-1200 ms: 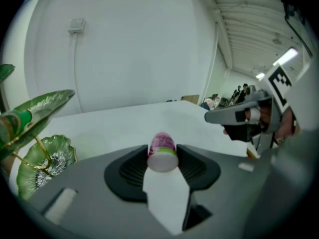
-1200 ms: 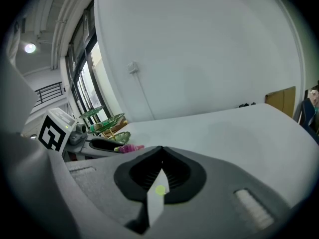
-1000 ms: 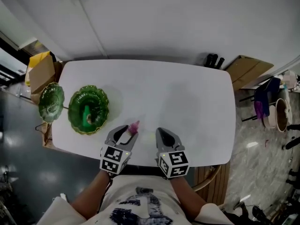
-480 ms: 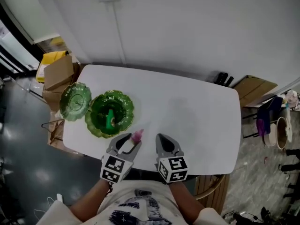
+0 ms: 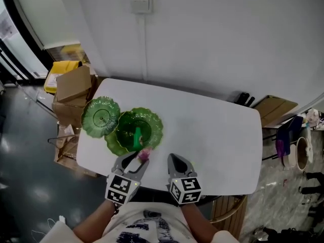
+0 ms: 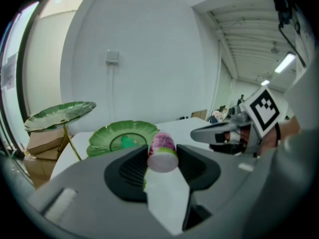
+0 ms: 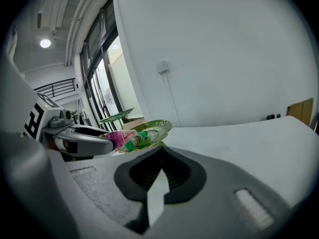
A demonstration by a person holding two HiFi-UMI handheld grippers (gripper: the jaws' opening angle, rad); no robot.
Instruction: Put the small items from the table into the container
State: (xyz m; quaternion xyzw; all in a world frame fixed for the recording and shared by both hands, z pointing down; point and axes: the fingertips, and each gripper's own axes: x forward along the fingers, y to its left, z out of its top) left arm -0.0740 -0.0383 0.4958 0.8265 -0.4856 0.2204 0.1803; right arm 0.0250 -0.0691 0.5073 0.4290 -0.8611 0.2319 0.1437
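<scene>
Just short of the green dish (image 5: 143,127), my left gripper (image 5: 137,156) clamps its fingers on a pink bottle (image 6: 162,151), clearest in its own view; my right gripper (image 5: 173,159) keeps its fingers together, empty.

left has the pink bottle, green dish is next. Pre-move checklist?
1. Grip: ok. The left gripper has its jaws closed on the sides of the pink bottle.
2. Bottle over the green dish: not ok. It sits at the near rim, and the bowl lies ahead.
3. Room in the dish: ok. Only one green item lies inside.
4. Right gripper: ok. It is shut and empty, beside the left one.
5. Raised plate: ok. It stands off to the left of the dish, out of the likely path.
6. Bottle cap tight: cannot tell.
</scene>
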